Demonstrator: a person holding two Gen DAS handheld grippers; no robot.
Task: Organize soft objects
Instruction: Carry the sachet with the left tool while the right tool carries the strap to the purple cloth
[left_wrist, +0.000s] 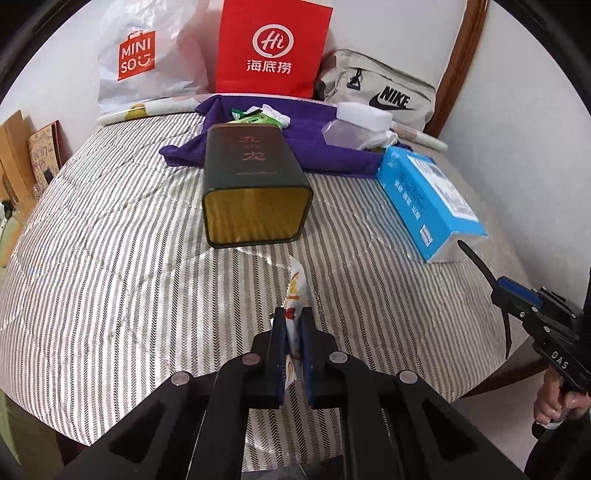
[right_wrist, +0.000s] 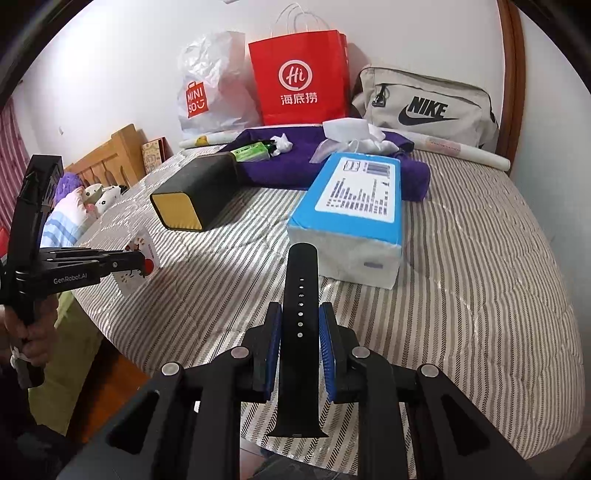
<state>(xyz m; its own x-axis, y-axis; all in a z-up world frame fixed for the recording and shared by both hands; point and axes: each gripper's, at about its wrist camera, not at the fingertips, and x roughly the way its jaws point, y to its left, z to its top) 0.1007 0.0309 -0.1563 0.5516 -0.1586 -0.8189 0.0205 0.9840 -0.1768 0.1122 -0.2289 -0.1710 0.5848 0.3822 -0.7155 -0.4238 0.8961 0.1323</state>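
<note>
**Two grippers, each clamped on a small soft item above the striped bed**

Black linkage arms fill the bottom of both wrist views. In the left wrist view, the left gripper (left_wrist: 291, 325) is seen at lower centre, its jaws closed tight on a thin white snack packet (left_wrist: 295, 291) that stands on edge and sticks up past the fingertips. In the right wrist view, the right gripper (right_wrist: 300, 321) is seen at lower centre, its blue-padded jaws clamped on a black watch strap (right_wrist: 300, 295), which runs lengthwise between them and juts out at both ends.

Beyond both grippers a striped bedspread (left_wrist: 110, 258) is spread across the frame. At its centre a dark green tin (left_wrist: 251, 184) lies on its side, its open gold-lined mouth turned toward the camera. To the right of the tin a blue tissue pack (left_wrist: 424, 199) is laid; in the right wrist view it lies directly beyond the strap's tip. Behind both, a purple cloth (left_wrist: 317, 136) is spread, with a green packet (right_wrist: 253, 152), crumpled white tissue and a white sponge block (left_wrist: 364, 115) upon it. Along the wall at the top of the frame a white MINISO bag (left_wrist: 144, 62), a red paper bag (left_wrist: 271, 48) and a beige NIKE bag (left_wrist: 384, 92) are lined up. Plush toys (right_wrist: 96, 195) are seen at the left edge of the right wrist view.
</note>
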